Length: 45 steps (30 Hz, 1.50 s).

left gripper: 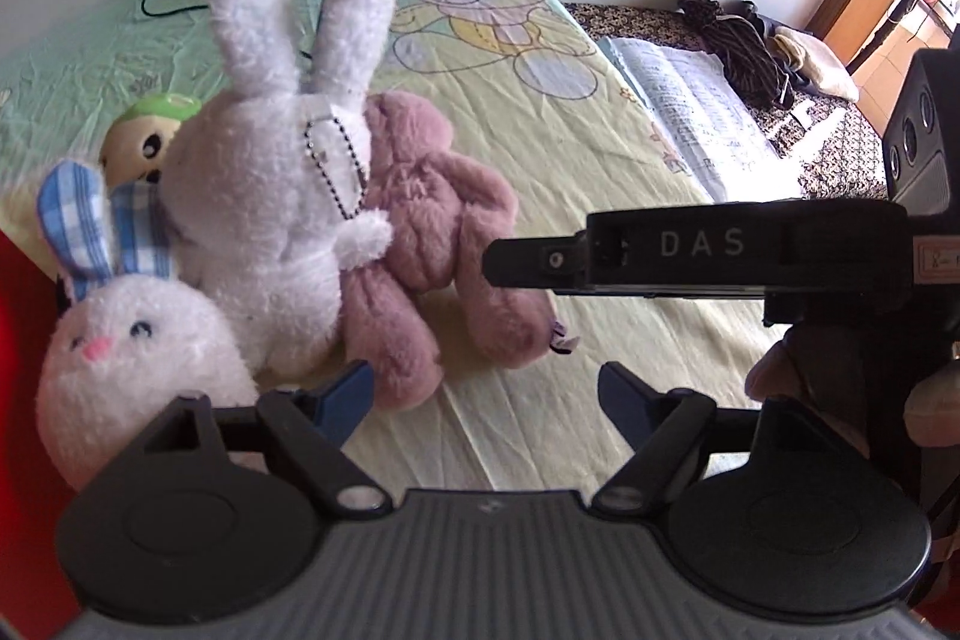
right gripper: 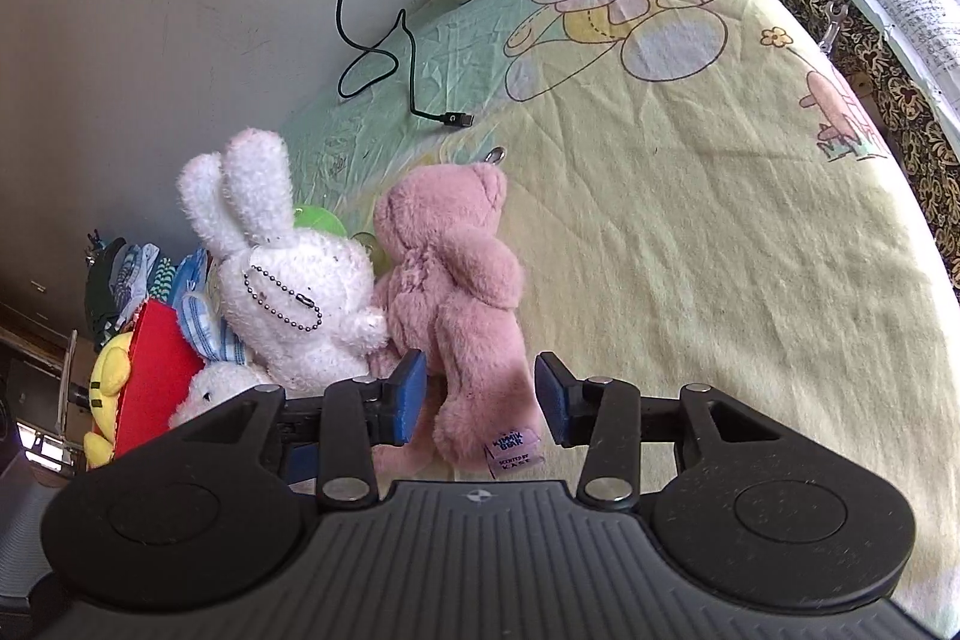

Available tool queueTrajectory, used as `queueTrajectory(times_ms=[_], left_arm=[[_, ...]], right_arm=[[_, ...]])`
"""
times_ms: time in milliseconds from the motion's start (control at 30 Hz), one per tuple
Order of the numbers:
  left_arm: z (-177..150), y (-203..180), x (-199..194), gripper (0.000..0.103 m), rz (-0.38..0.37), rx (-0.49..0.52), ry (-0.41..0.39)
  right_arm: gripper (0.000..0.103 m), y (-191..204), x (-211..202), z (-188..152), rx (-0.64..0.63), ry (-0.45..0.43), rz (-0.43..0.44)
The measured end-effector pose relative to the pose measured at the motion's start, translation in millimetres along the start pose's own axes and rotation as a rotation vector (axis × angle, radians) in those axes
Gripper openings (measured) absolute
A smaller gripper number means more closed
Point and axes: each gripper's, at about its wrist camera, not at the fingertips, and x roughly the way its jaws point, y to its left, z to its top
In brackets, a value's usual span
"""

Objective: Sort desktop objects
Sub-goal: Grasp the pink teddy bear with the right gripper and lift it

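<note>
The pink plush bear [right gripper: 447, 292] lies face-down at lower centre of the right wrist view, on a pale yellow cartoon-print cloth [right gripper: 690, 232]. One leg sits between the blue pads of the right gripper [right gripper: 480, 394] — jaws spread wide, not closed on it; whether the left pad touches the fur cannot be told. A white rabbit [right gripper: 282, 280] with a bead chain presses against the bear's left side. In the left wrist view the left gripper [left gripper: 485, 400] hangs wide open, holding nothing, low in the frame just beside the bear's leg.
</note>
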Motion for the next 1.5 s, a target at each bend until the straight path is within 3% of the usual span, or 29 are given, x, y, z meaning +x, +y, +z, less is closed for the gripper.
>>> queueTrajectory(times_ms=[233, 433, 700, 1200, 1500], left_arm=[[9.3, 0.0, 11.8, 0.080, -0.011, 0.009, -0.001], [18.1, 12.6, 25.0, 0.080, 0.009, -0.023, 0.017], [14.5, 14.2, 22.2, 0.079, -0.035, -0.017, 0.041], [-42.3, -36.8, 3.6, 0.079, -0.173, 0.152, 0.120], [-76.3, -48.6, -14.7, 0.079, -0.197, 0.237, 0.142]], right_arm=[[0.044, -3.8, 19.6, 7.3, 0.014, 0.056, 0.038], [0.029, -6.7, 25.3, 8.6, 0.034, 0.077, 0.062], [0.028, -5.2, 8.1, 3.4, 0.026, 0.071, 0.053], [0.027, -13.0, -59.2, -58.5, 0.040, 0.116, -0.044], [0.030, -10.2, -80.5, -106.0, 0.072, 0.130, -0.082]])
